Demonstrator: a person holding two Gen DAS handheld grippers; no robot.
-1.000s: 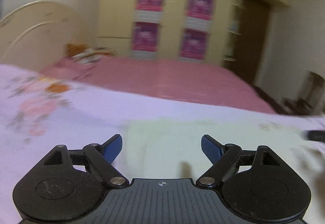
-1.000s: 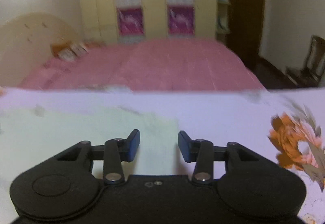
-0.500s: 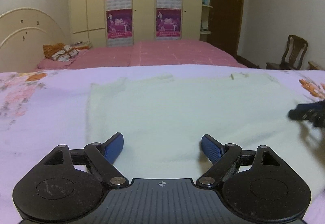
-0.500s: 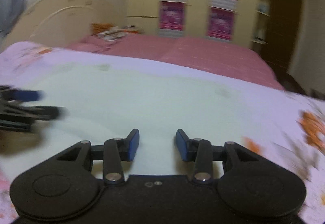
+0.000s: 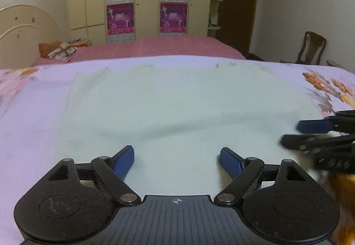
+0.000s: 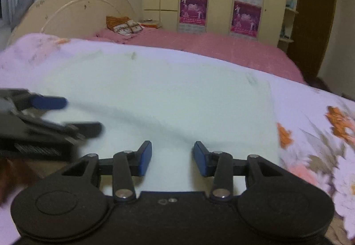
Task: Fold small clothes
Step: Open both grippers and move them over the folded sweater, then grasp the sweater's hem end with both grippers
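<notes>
With the pale green garment (image 5: 177,107) spread flat on the floral sheet (image 5: 28,116), I hold the left gripper (image 5: 176,159) wide open and empty over its near edge. To its right, the right gripper (image 6: 172,157) has jaws opening, nothing between. I risk pinching sheet with cloth; the near hem is hidden.

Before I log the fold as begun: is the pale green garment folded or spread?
Spread: the pale green garment lies flat in one layer on the floral sheet, no edge turned over.
</notes>
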